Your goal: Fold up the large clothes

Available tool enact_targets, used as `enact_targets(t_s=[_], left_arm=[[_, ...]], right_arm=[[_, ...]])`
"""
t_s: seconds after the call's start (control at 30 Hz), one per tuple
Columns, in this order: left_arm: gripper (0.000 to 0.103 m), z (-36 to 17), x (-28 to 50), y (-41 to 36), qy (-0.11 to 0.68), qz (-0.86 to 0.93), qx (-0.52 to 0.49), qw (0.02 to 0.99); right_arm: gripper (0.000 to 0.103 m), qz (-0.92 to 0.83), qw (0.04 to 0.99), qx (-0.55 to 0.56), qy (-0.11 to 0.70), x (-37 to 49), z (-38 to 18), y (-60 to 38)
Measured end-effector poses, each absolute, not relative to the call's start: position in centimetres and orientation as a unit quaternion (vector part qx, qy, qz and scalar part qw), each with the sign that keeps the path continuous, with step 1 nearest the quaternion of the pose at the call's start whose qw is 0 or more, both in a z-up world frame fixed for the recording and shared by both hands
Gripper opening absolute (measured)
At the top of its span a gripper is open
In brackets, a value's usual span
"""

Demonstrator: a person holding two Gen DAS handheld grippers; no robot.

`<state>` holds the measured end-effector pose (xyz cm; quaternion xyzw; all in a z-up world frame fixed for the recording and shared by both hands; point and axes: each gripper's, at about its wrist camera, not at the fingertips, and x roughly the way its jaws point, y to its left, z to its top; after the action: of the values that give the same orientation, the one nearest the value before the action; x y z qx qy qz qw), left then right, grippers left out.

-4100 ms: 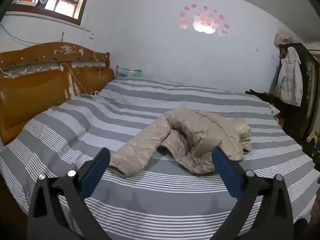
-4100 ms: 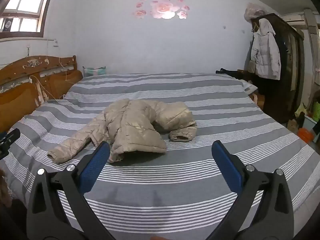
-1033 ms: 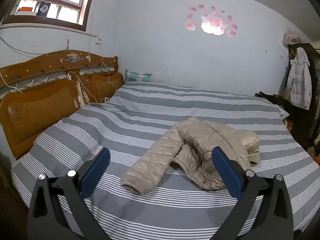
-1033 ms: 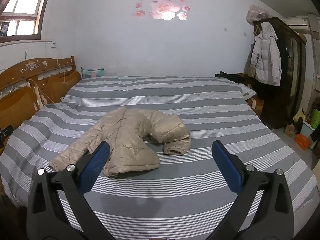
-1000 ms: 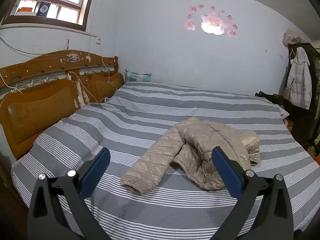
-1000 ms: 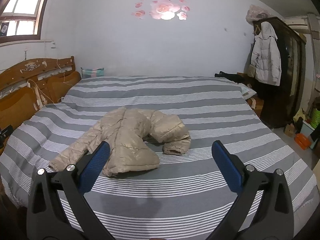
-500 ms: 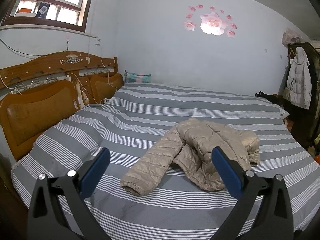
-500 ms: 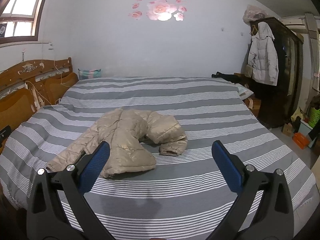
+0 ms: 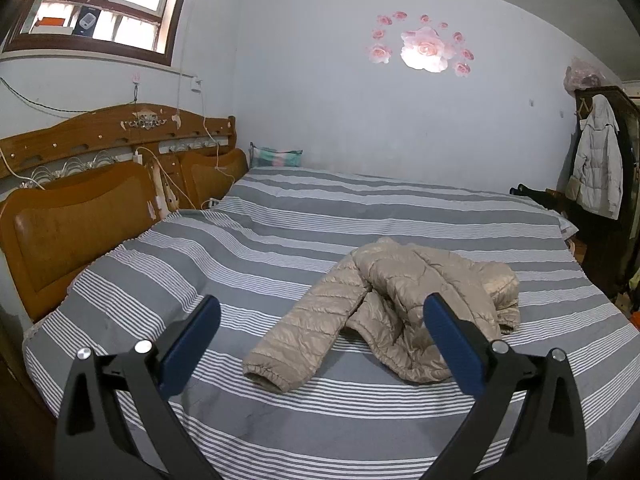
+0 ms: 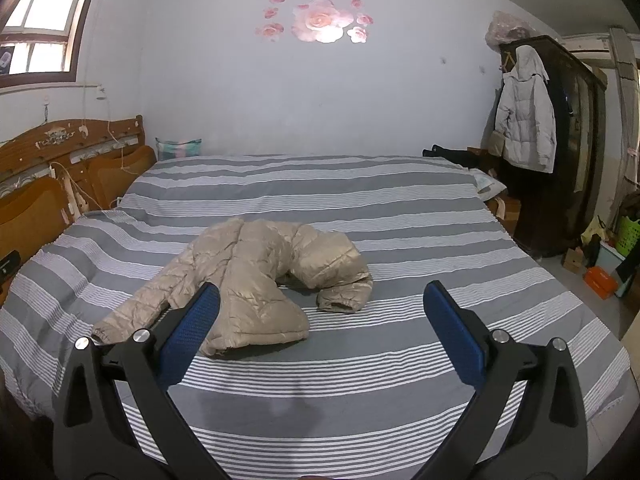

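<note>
A beige quilted puffer jacket (image 9: 400, 300) lies crumpled on the grey-and-white striped bed (image 9: 280, 232), one sleeve stretched toward the near left. It also shows in the right wrist view (image 10: 256, 276), left of centre, with a second sleeve curled to the right. My left gripper (image 9: 320, 328) is open and empty, held back from the near bed edge, well short of the jacket. My right gripper (image 10: 320, 316) is open and empty, also held back above the near bed edge (image 10: 360, 420).
A wooden headboard (image 9: 80, 200) with dangling cables stands on the left. A dark wardrobe (image 10: 560, 140) with a hanging grey coat (image 10: 524, 120) stands on the right. Boxes and a green basket (image 10: 628, 236) sit on the floor at the far right.
Both grippers have drawn back from the bed since four seconds ago, so the jacket looks smaller. Over the last second the views barely shift. The jacket has not moved.
</note>
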<state>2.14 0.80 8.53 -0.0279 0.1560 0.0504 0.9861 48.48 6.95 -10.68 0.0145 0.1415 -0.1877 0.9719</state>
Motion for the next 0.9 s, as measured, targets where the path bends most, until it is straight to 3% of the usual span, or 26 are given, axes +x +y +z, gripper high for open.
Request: enact_targets(t_s=[0.9], left_arm=[[0.101, 8.29, 2.53, 0.55, 0.159, 0.047, -0.023, 0.986]], right_arm=[[0.1, -0.185, 0.972, 0.017, 0.146, 48.51, -11.0, 6.62]])
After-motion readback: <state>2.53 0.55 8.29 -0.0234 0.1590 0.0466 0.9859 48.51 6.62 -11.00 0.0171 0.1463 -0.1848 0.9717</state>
